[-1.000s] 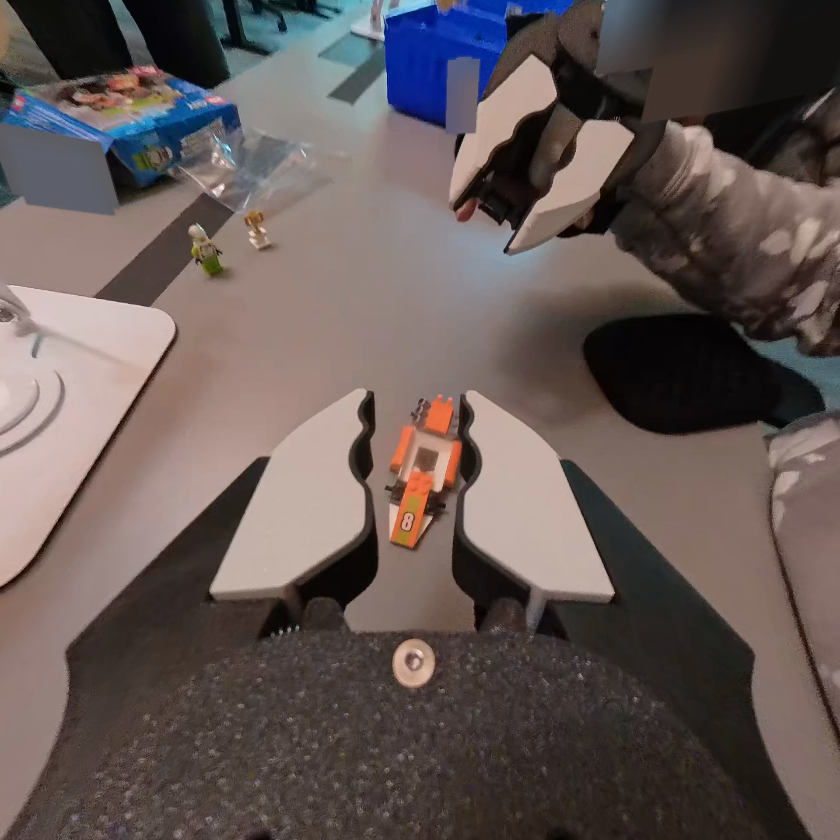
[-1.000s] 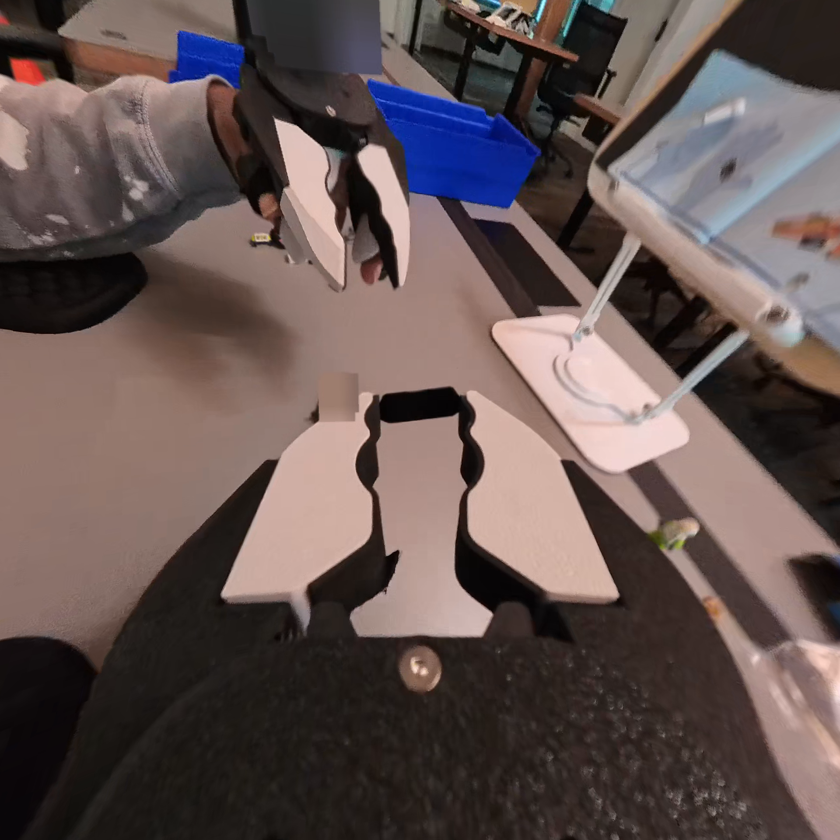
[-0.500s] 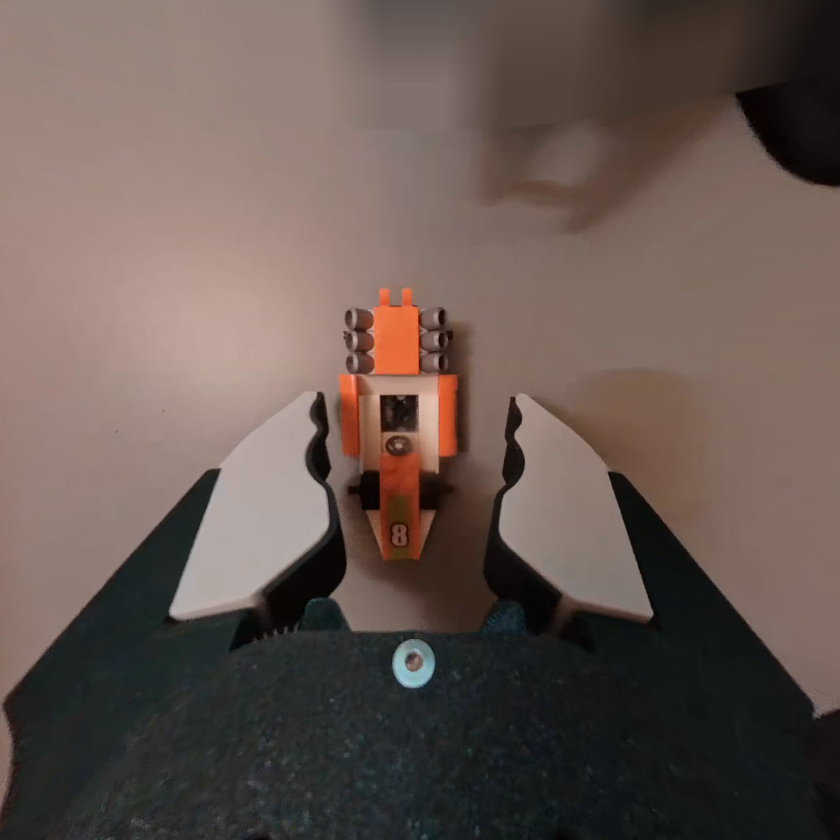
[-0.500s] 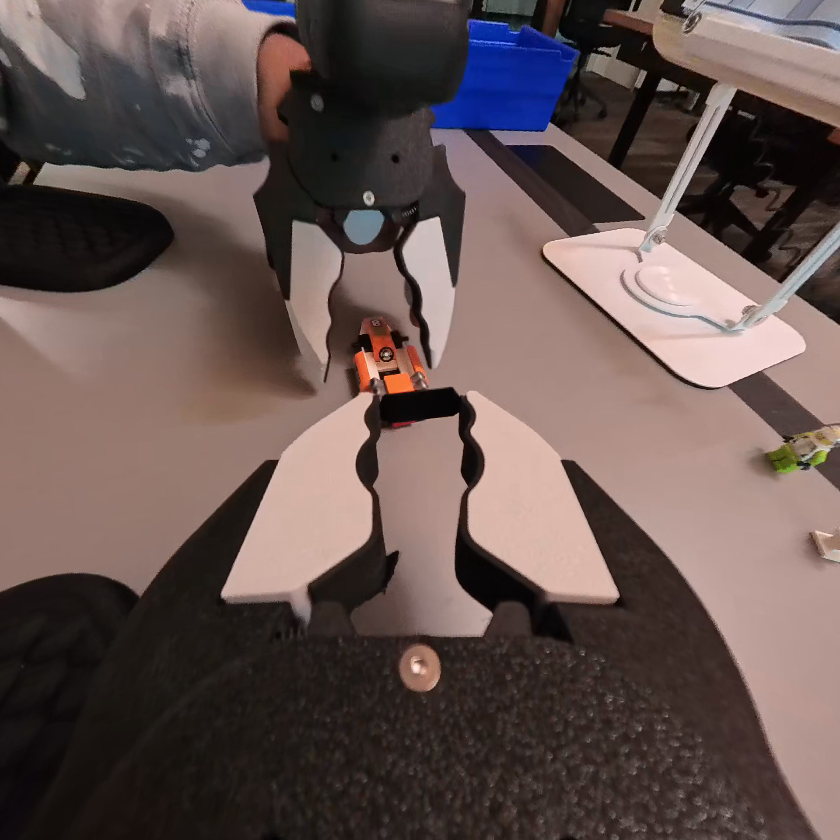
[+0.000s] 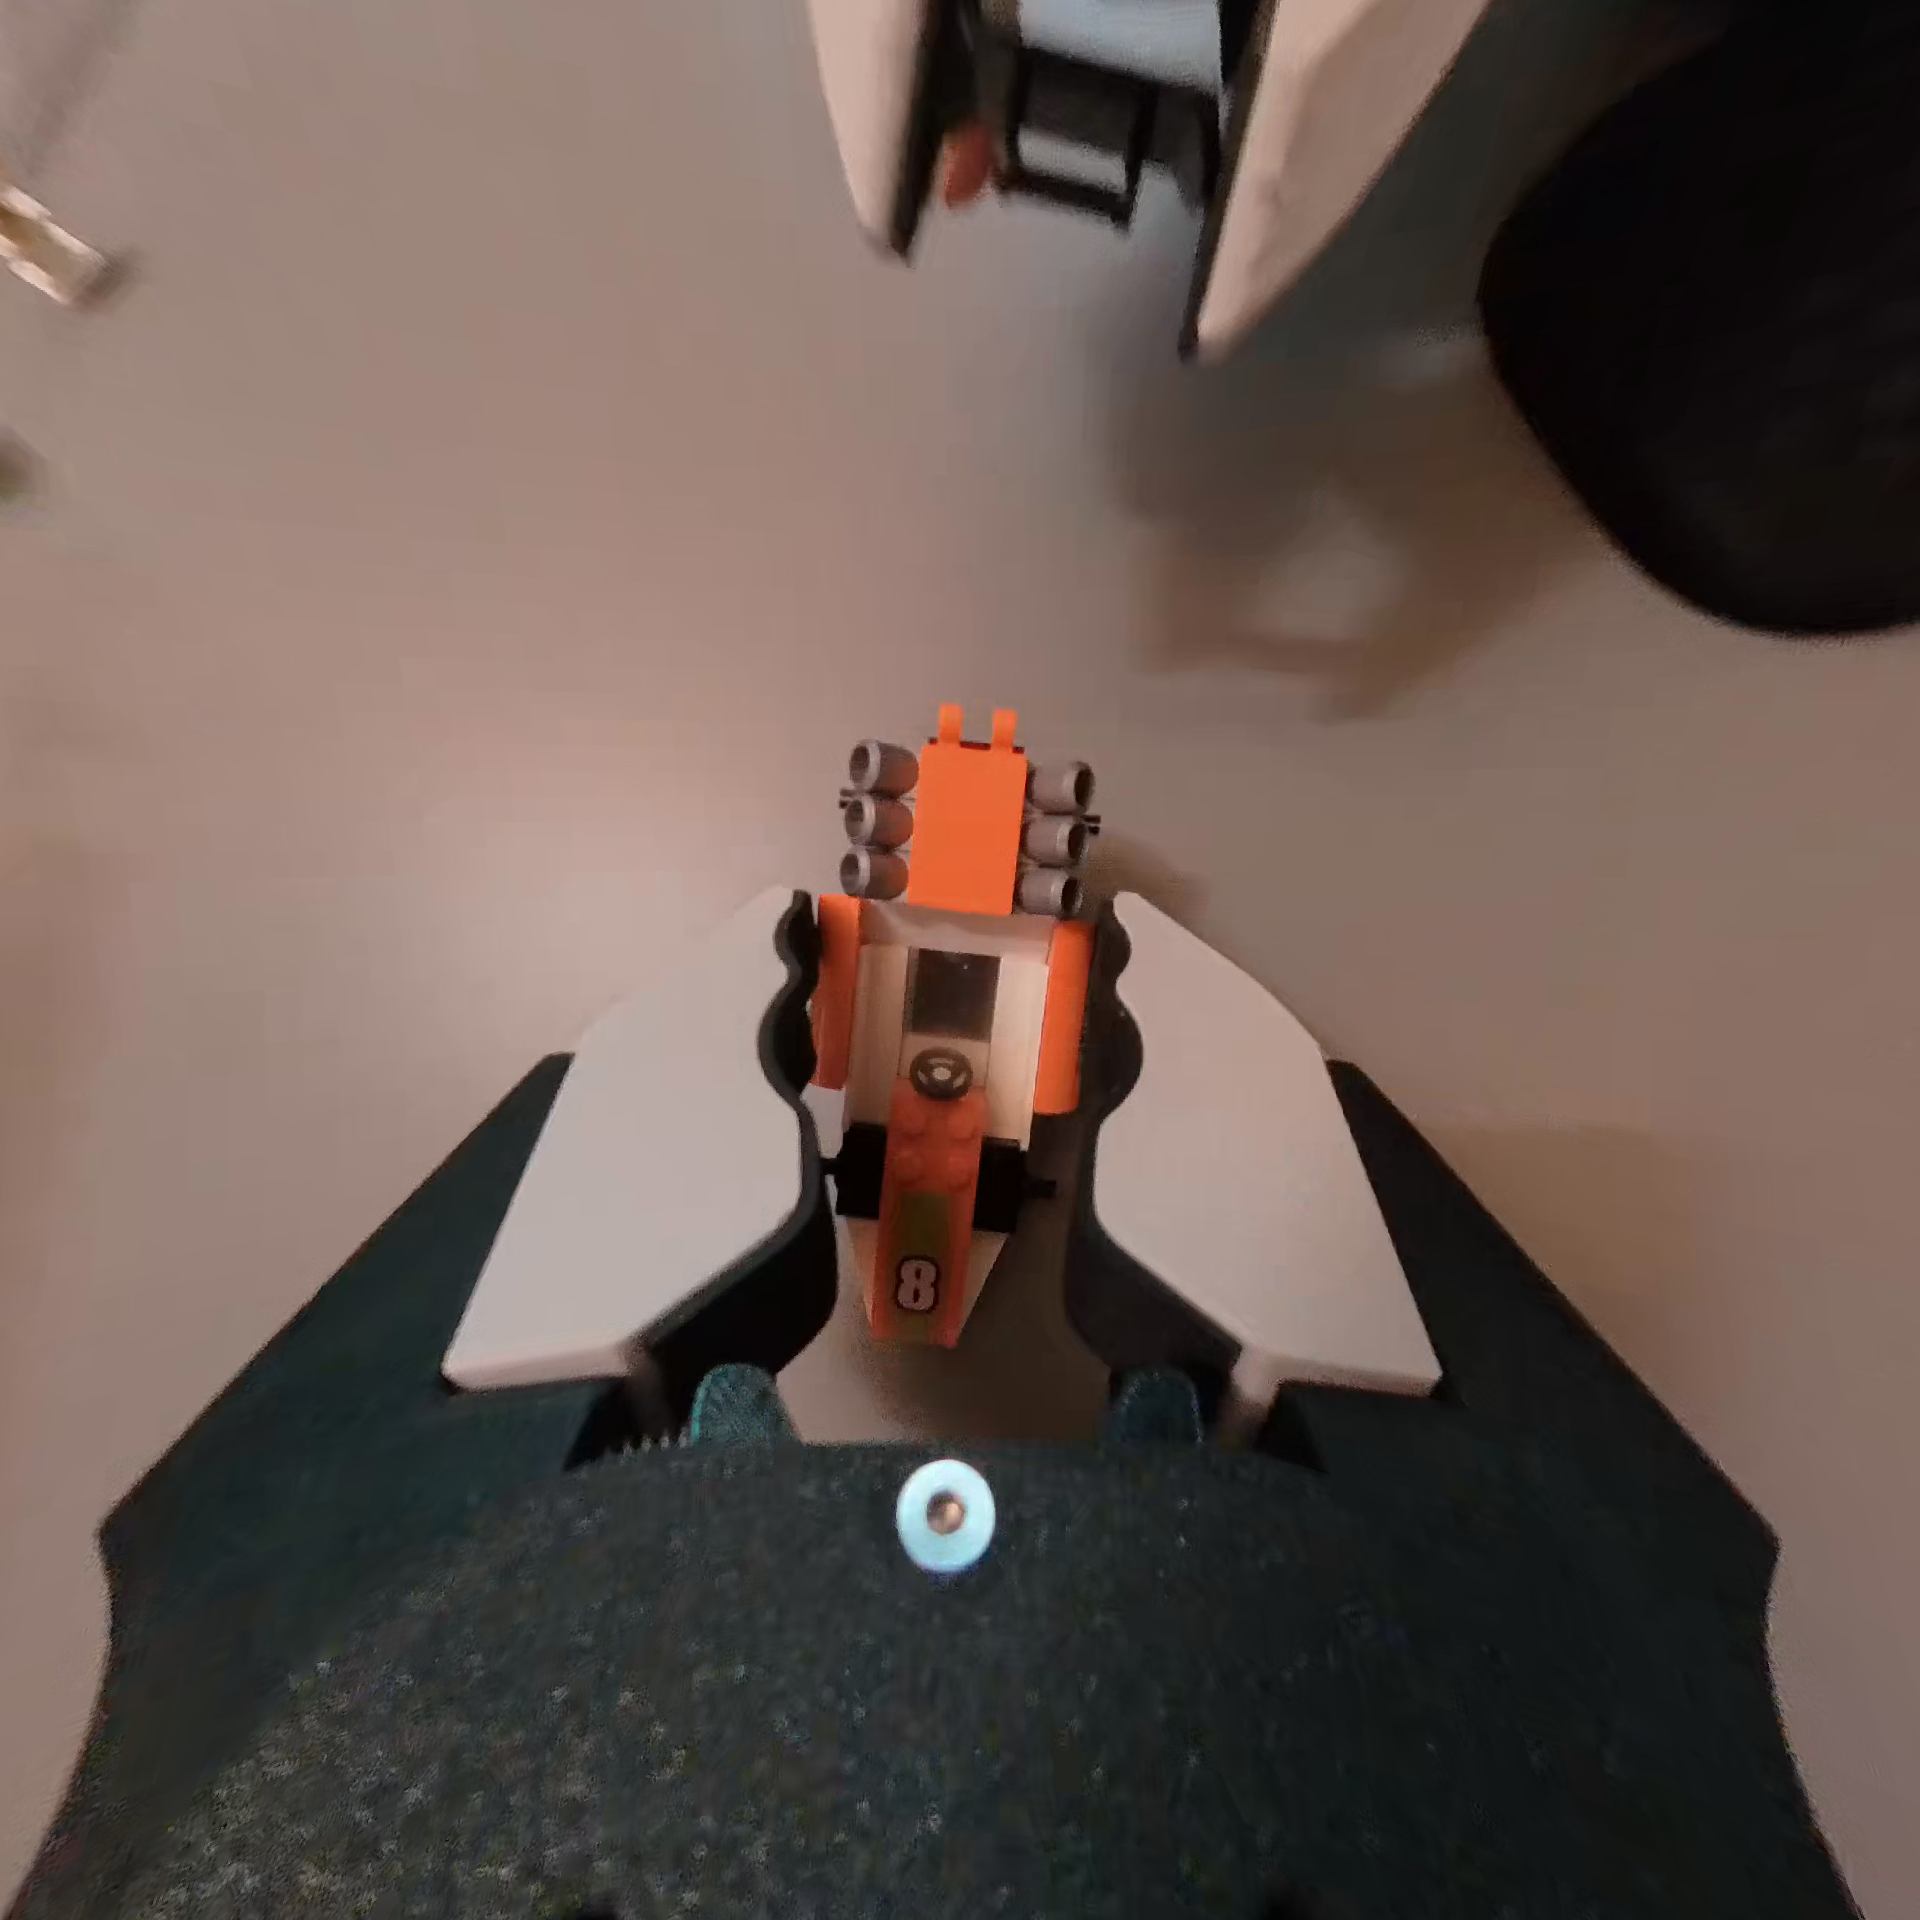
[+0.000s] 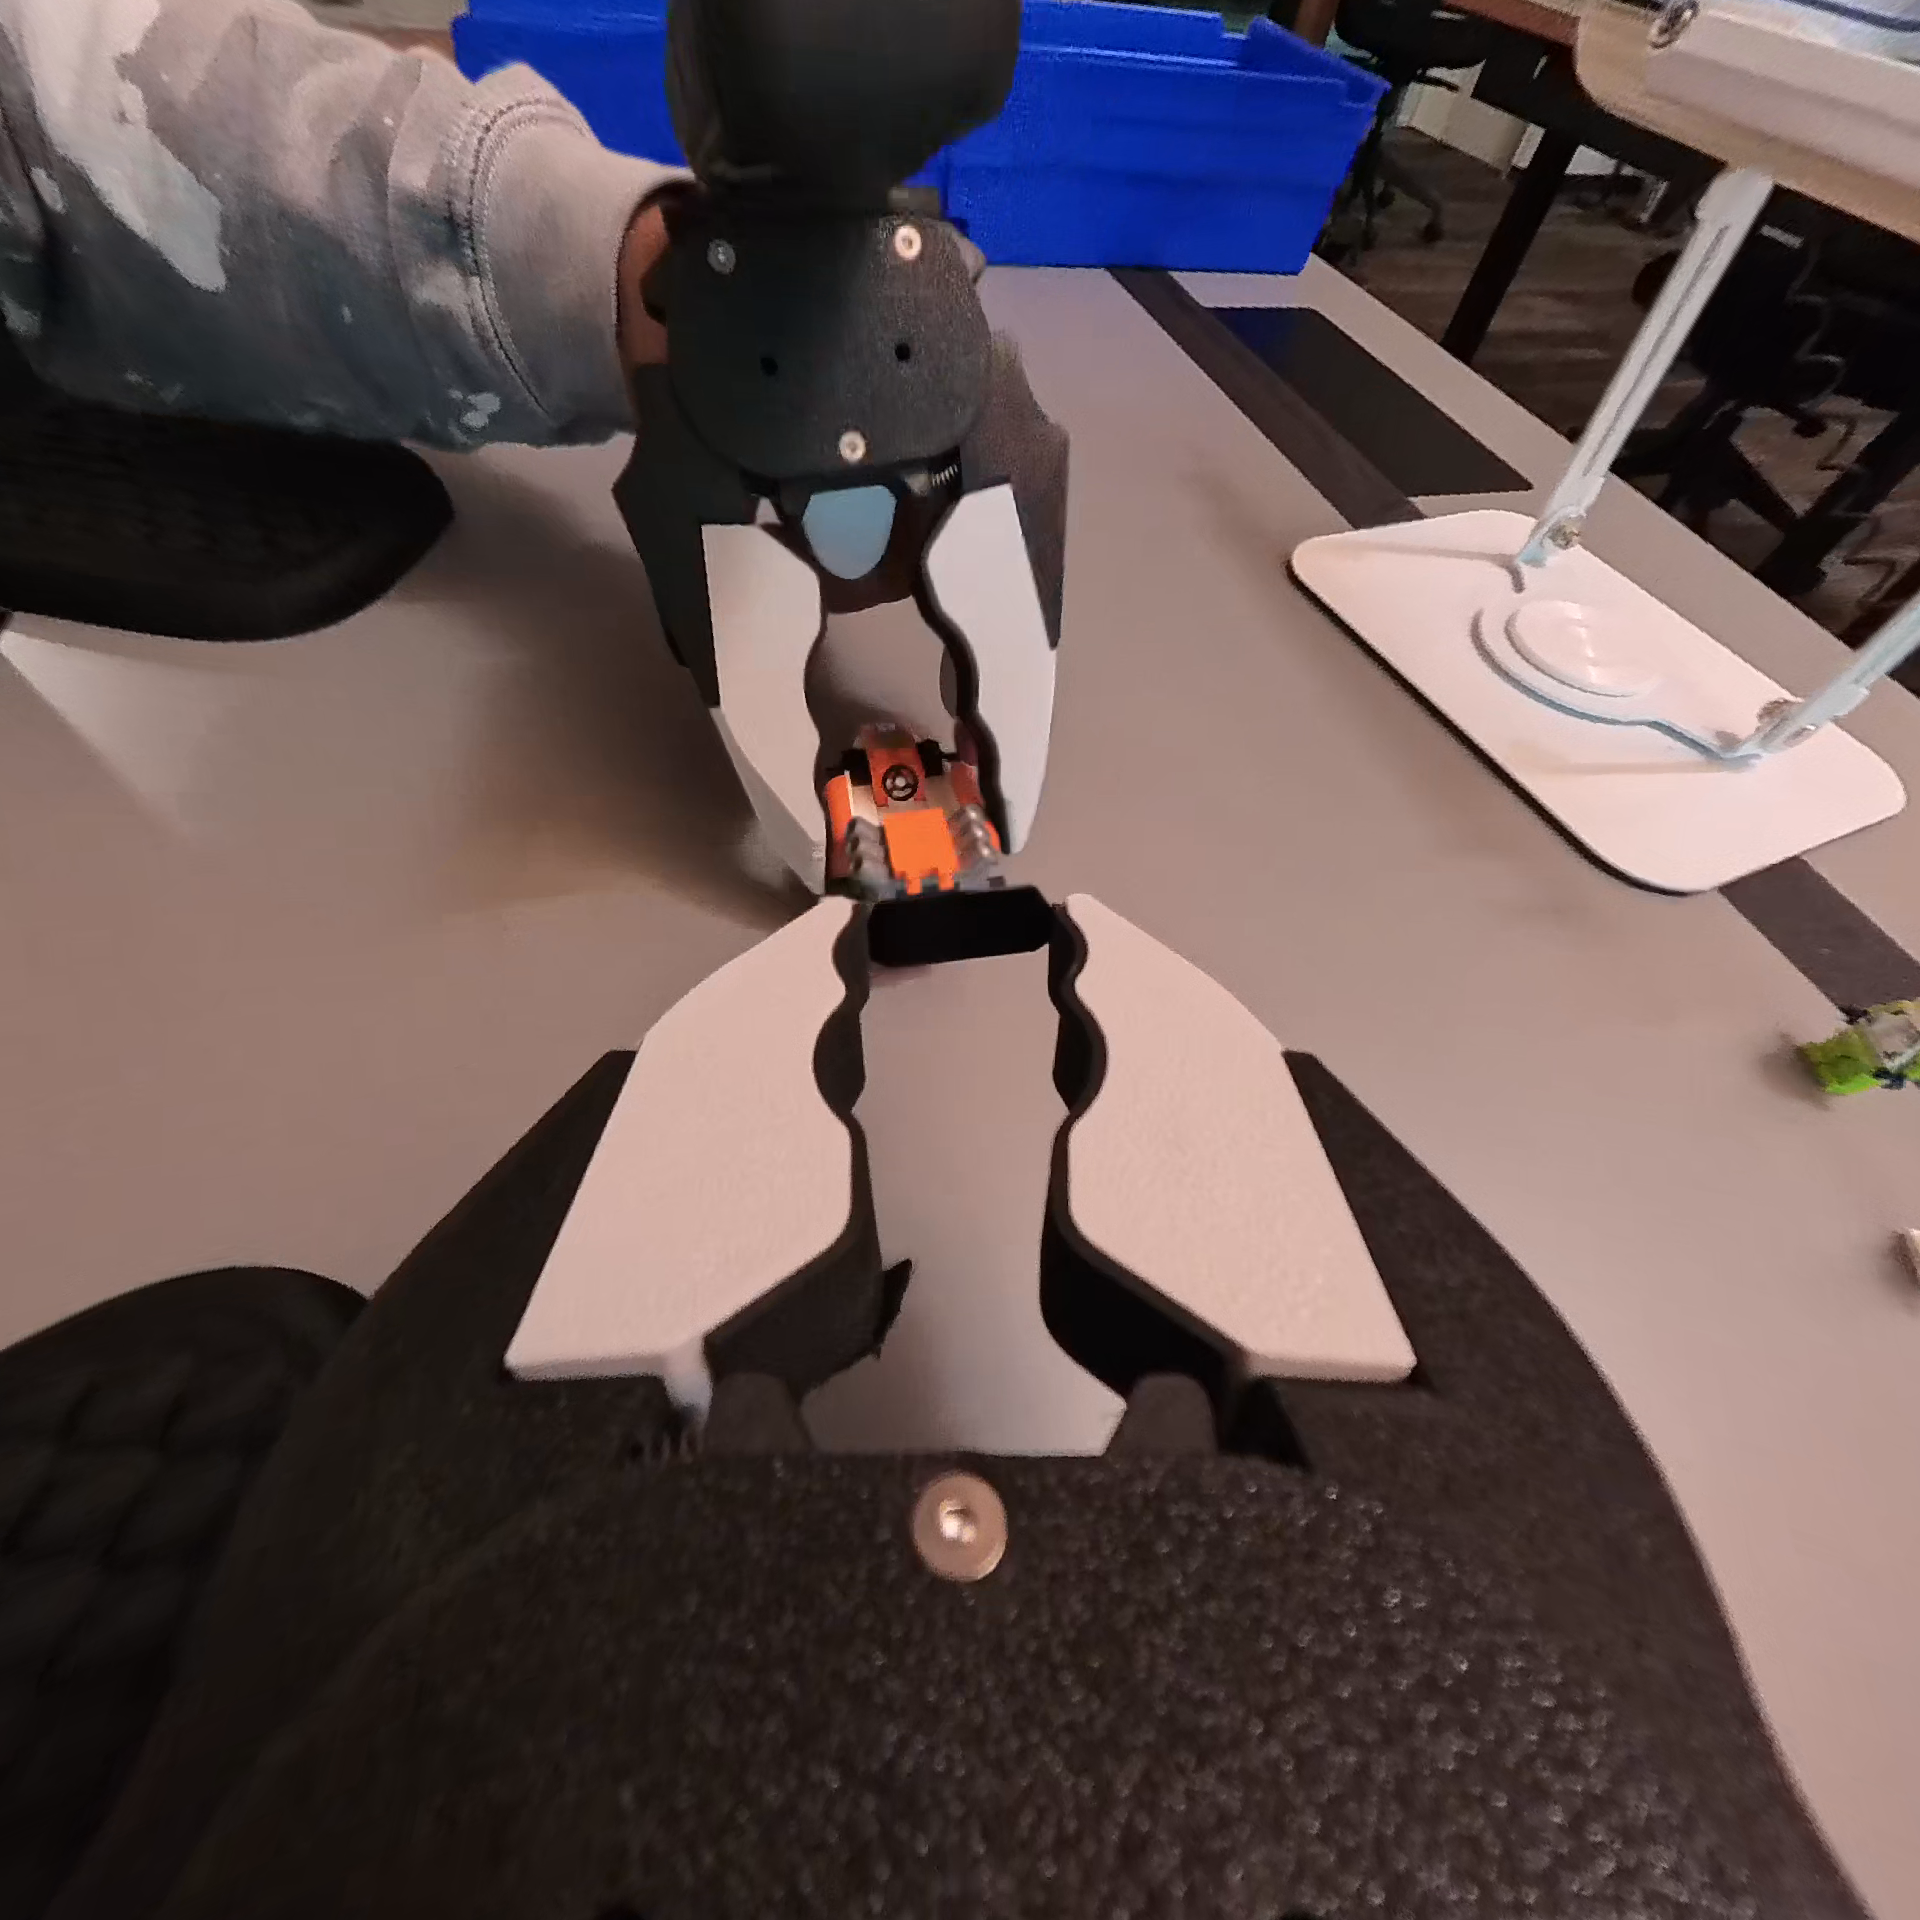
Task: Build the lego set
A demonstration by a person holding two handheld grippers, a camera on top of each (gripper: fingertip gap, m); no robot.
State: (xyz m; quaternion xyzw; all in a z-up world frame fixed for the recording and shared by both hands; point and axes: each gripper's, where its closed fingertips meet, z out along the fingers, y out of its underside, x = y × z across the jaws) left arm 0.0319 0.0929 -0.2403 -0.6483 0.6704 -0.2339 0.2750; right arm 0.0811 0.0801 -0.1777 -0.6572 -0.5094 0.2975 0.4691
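An orange and white lego car [image 5: 951, 1039] with grey exhaust pipes stands on the grey table. My left gripper [image 5: 951, 914] is shut on it, with the fingers pressed against its orange sides. In the right wrist view the left gripper [image 6: 909, 831] points down over the car [image 6: 899, 821]. My right gripper [image 6: 956, 914] is shut on a small black lego piece [image 6: 956, 928] held at its fingertips, just behind the car's rear end. The right gripper [image 5: 1049, 291] also shows at the top of the left wrist view, with the black piece [image 5: 1070, 156] between its fingers.
A white lamp base [image 6: 1600, 696] sits at the right. A blue bin [image 6: 1143, 156] stands at the far edge. A green minifigure [image 6: 1865, 1060] lies at the right. A black chair [image 6: 208, 540] is at the left, beside the person's grey sleeve [image 6: 312, 239]. The gap from one gripper's tips to the other's is roughly 9 centimeters. Left tips and right tips are each some 25 centimeters from the green minifigure [image 6: 1865, 1060].
My left gripper's fingers have closed in from either side onto the car. My right gripper, with the black piece, has come nearer to the car's rear.
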